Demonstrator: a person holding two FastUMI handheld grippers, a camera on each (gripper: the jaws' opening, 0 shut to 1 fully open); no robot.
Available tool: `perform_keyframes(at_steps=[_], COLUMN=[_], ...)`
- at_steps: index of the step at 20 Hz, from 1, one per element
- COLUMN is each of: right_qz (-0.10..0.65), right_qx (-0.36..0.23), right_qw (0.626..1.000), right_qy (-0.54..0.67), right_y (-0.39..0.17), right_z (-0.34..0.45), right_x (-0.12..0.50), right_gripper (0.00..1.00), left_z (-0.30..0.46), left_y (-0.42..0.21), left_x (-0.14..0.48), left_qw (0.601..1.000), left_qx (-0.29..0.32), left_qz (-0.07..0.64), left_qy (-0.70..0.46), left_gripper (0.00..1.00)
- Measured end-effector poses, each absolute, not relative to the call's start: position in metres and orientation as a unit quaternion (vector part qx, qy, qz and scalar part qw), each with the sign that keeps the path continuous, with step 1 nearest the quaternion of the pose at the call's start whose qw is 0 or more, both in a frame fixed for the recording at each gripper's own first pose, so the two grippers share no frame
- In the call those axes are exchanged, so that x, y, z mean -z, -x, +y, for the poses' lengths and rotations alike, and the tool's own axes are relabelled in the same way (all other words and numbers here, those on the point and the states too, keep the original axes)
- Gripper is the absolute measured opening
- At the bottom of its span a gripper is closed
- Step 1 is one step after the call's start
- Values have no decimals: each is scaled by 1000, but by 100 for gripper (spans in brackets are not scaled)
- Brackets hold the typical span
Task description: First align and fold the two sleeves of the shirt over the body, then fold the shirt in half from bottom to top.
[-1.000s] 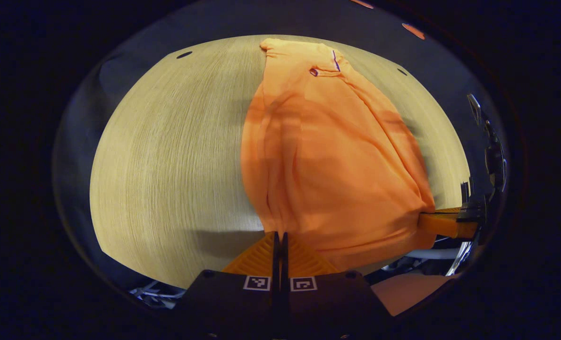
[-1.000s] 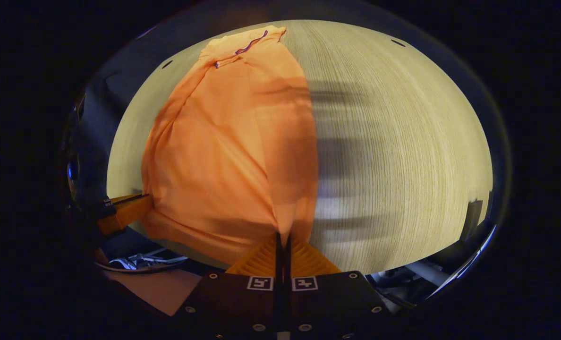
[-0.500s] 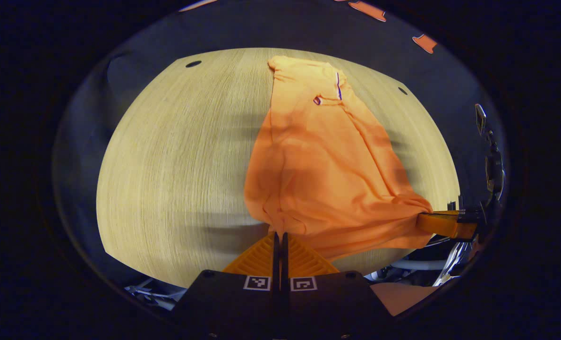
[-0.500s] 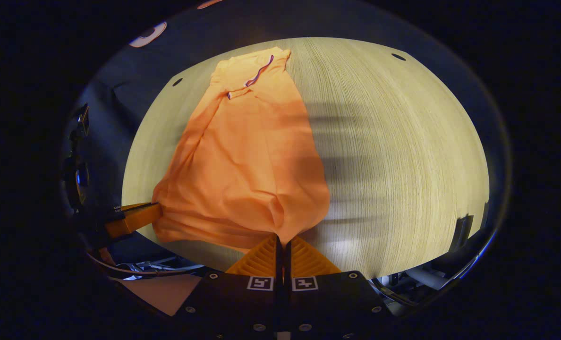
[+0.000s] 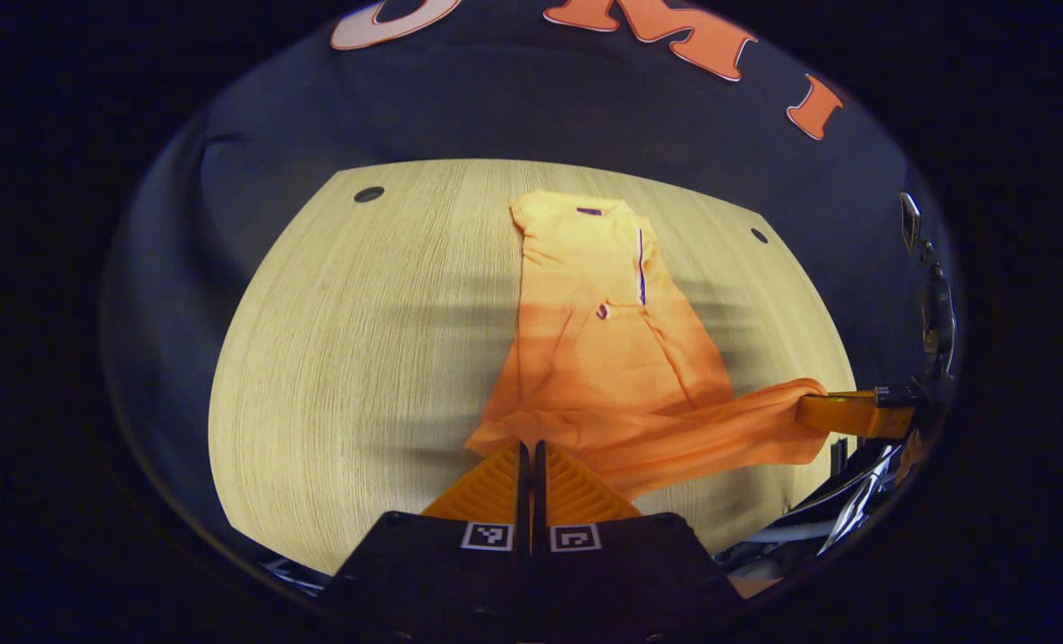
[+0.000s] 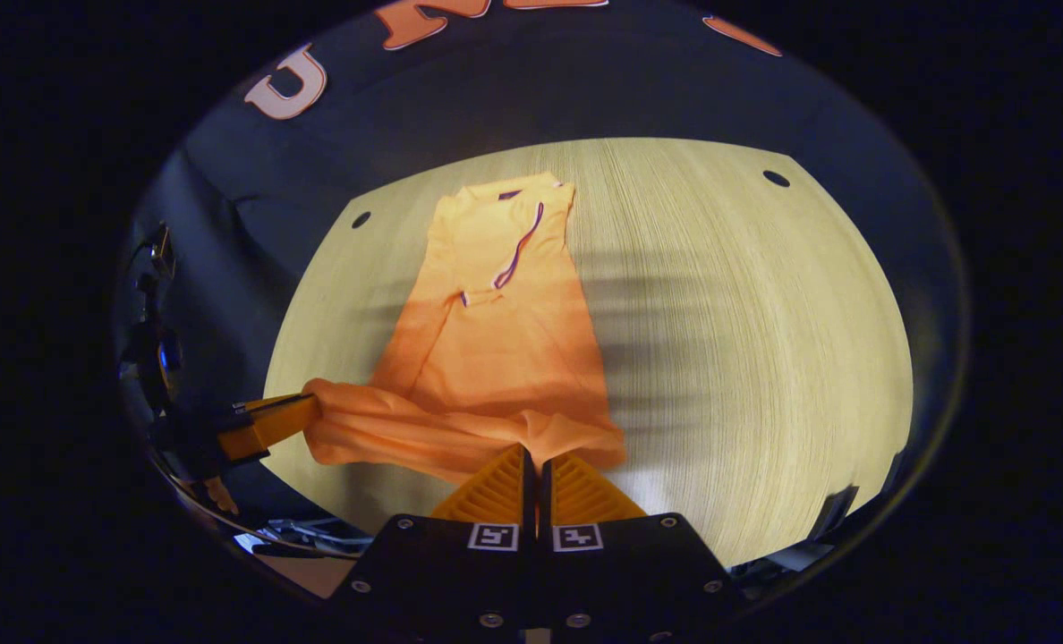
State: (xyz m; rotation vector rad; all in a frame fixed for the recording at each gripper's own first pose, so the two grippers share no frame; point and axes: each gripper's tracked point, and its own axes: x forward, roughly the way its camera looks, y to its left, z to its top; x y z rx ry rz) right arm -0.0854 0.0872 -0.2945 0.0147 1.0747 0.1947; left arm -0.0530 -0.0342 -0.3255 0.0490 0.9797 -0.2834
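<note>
Two closed grippers, left gripper [image 5: 528,444] and right gripper [image 6: 532,449], pinching orange shirt [image 5: 608,340] hem.

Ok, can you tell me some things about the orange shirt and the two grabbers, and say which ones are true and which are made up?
1. The shirt is orange. True.
2. The left gripper is wide open above the shirt. False: its fingers are closed together on the shirt's bottom edge.
3. The right gripper pinches the bottom edge too. True.
4. The shirt's collar end is lifted up in the air. False: it lies flat at the far side of the table, and the bottom edge is the raised part.
5. The table is wooden-looking and pale. True.
</note>
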Motion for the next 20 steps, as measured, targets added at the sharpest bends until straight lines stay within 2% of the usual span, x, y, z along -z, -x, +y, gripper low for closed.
perform_keyframes(at_steps=[3, 4, 5, 12, 20], right_qz=[487, 478, 470, 433, 437], right_qx=[-97, -100, -102, -92, -69], right_qw=[868, 872, 877, 896, 897], right_qy=[7, 10, 13, 13, -9], right_y=[46, 33, 18, -74, -163], right_z=[92, 96, 99, 107, 106], right_x=[280, 274, 270, 251, 284], right_gripper=[0, 3, 0, 0, 0], left_z=[-40, -40, -40, -55, -69], left_y=[11, -3, -20, -118, -213], left_x=[307, 301, 295, 268, 290], left_qw=[886, 890, 894, 911, 912], left_qx=[136, 134, 133, 134, 145], left_qz=[443, 436, 427, 390, 383], left_qy=[-15, -14, -15, -3, -3], left_gripper=[1, 1, 1, 1, 1])
